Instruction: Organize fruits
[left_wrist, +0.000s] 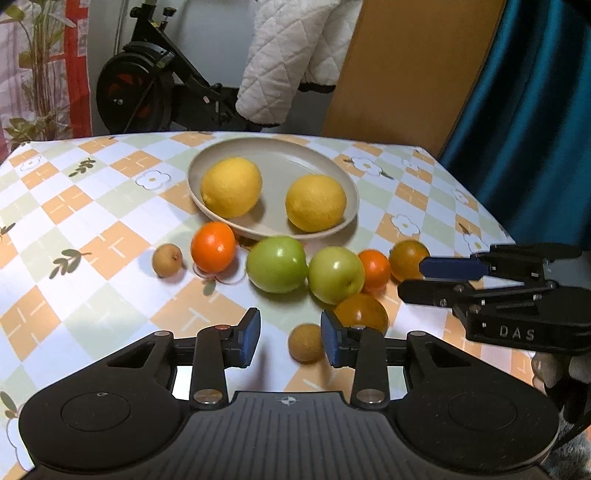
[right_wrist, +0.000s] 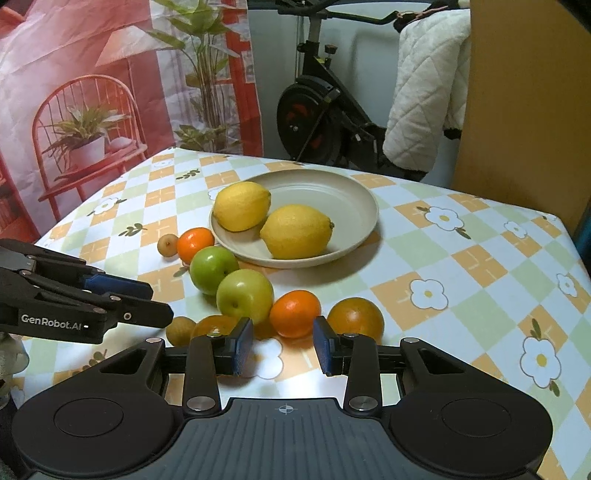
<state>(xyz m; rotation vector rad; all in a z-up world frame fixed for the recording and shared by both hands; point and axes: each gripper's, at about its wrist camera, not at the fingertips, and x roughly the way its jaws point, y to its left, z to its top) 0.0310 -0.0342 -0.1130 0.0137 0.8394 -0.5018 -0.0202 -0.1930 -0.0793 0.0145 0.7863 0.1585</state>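
Both grippers, left gripper and right gripper, hang spread wide, gripping nothing. Only the right wrist view shows the red chair backdrop; two lemons sit mid-table on the plate.

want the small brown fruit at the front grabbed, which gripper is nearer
Left. The left gripper has the small brown fruit by its right finger; the right gripper sits off to its right.

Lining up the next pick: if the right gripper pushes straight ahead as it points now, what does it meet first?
Probably the bright orange, just beyond the open right gripper, roughly centred between its pads; depth is uncertain.
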